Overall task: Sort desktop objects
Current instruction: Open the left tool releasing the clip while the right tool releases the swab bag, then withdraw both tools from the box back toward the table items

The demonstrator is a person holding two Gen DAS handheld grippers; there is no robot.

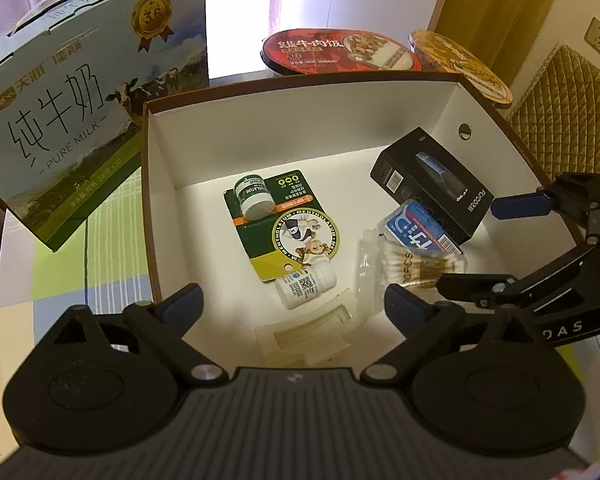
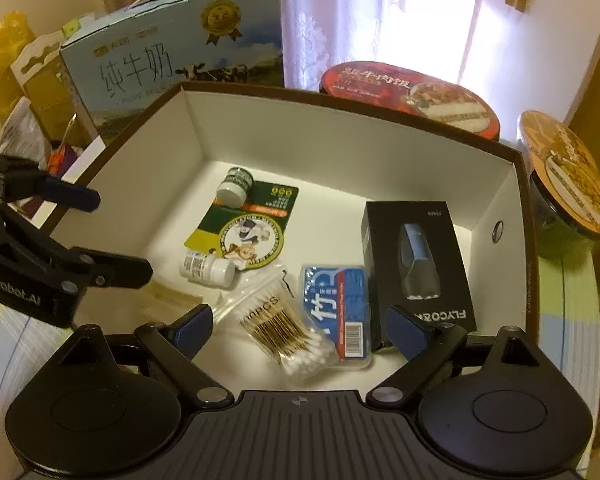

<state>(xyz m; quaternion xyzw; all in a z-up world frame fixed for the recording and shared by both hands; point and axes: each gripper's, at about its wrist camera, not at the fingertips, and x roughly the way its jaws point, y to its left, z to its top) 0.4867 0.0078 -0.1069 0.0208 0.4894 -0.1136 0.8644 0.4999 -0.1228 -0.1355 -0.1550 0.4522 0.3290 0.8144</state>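
Left wrist view: left gripper (image 1: pixel 292 300) and right gripper (image 2: pixel 300 322) spread, empty, over box (image 1: pixel 300 128) mid-frame holding bottle (image 1: pixel 306 284), swabs (image 2: pixel 288 330). Sorting seemingly underway; next needs choosing one item.

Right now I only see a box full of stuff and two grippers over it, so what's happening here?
A person is sorting small things into an open box. Both grippers hover over it, open and empty: the left gripper and the right gripper. Inside lie a black carton, a blue pack, a swab bag, a green card and a white bottle.
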